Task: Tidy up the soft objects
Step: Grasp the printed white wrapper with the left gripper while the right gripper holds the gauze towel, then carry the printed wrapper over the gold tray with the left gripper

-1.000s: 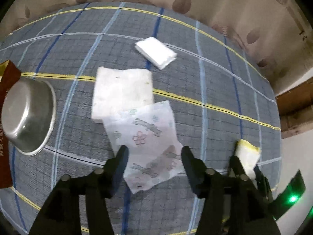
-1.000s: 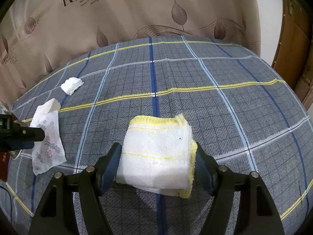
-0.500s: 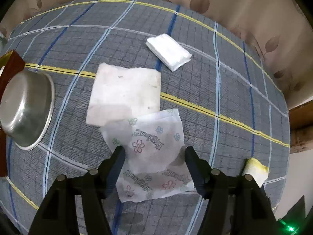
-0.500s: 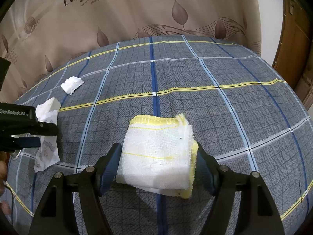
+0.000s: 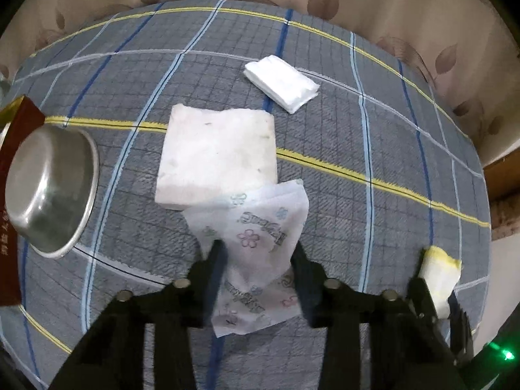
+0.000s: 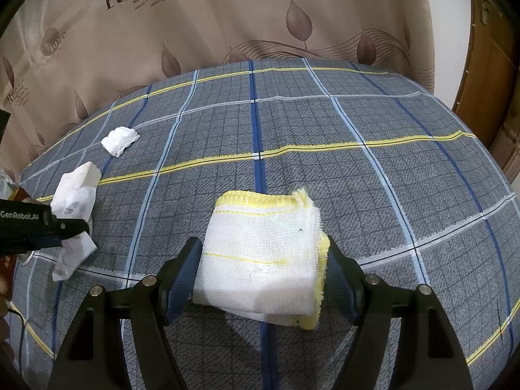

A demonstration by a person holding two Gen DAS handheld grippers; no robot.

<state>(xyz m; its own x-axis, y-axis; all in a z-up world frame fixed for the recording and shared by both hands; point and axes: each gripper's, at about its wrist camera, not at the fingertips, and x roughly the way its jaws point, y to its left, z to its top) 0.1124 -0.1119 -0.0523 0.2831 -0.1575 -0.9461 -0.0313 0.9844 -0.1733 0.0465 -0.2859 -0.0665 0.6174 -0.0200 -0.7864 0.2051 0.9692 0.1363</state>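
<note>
**Two grippers on two soft pieces over the plaid cloth**

The left gripper [image 5: 258, 260] points steeply down at a thin printed tissue wrapper [image 5: 256, 237] with small flowers and lettering. Its jaws are closing, with the wrapper between them — the sheet is already bunched and folded upward where the fingers meet it, and the right wrist view shows it crumpled at the black fingertips. One corner of the wrapper overlaps the near edge of a square white pad [image 5: 216, 156], which lies flat towards the middle of the plaid-covered surface [image 5: 373, 136], across a yellow stripe.

Beyond the pad, nearer the far edge, sits a smaller folded white tissue [image 5: 282, 78], well apart from the rest. At the left edge a steel bowl [image 5: 48, 191] rests tilted against a dark red box [image 5: 13, 175].

The right gripper [image 6: 261, 273] is clamped on a folded white gauze cloth with yellow trim [image 6: 263, 247] — both blue-lined fingers press its sides, and the cloth is held towards the near edge of the surface, over a blue stripe. A leaf-patterned curtain [image 6: 260, 16] hangs behind the far edge.
</note>
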